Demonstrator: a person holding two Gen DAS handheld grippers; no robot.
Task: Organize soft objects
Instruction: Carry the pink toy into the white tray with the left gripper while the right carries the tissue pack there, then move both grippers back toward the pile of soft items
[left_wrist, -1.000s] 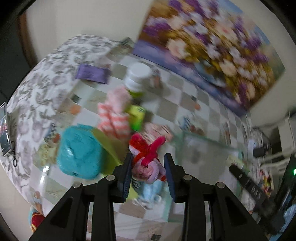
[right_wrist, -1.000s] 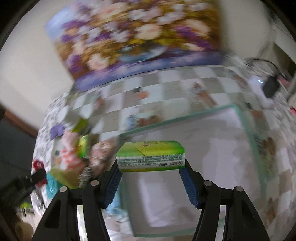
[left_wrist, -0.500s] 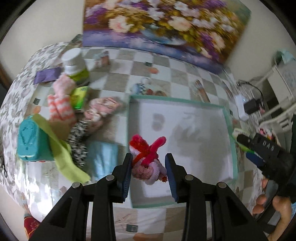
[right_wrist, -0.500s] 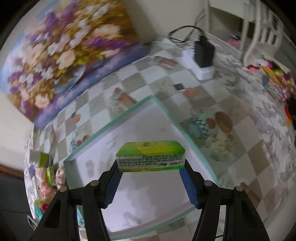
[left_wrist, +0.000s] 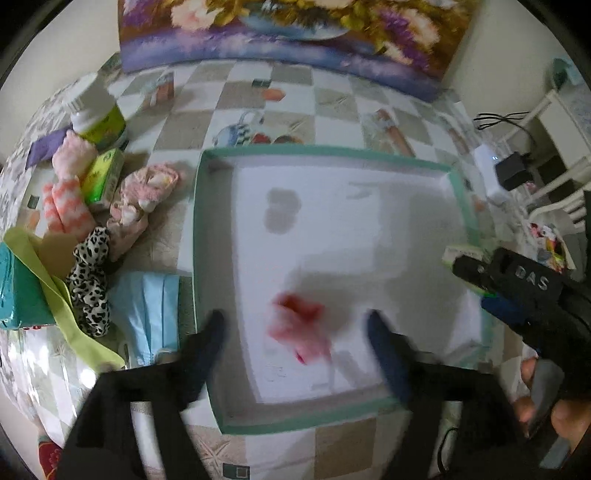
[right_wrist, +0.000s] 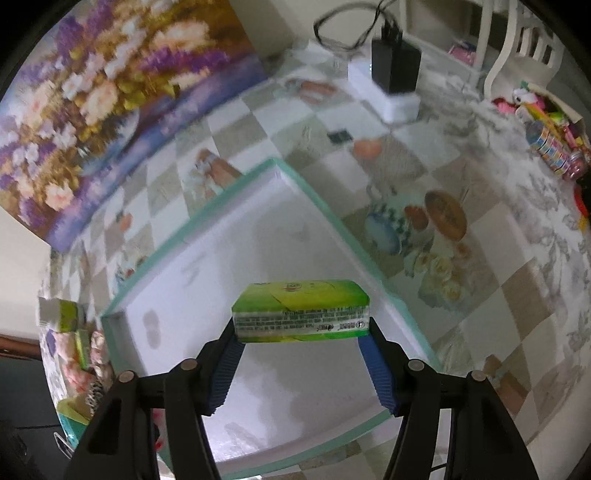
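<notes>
On my left wrist view, the sock pile (left_wrist: 110, 206) sits at nine o'clock, beside the tray (left_wrist: 197, 236). My left gripper (left_wrist: 295, 328) has its jaws spread apart over a blurred red-pink toy (left_wrist: 299, 325) in the tray. My right gripper (right_wrist: 301, 332) clamps the green tissue pack (right_wrist: 301, 312) above the tray (right_wrist: 332, 218).

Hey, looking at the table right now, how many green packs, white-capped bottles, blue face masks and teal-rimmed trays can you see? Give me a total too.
green pack: 2
white-capped bottle: 1
blue face mask: 1
teal-rimmed tray: 1
Total: 5
</notes>
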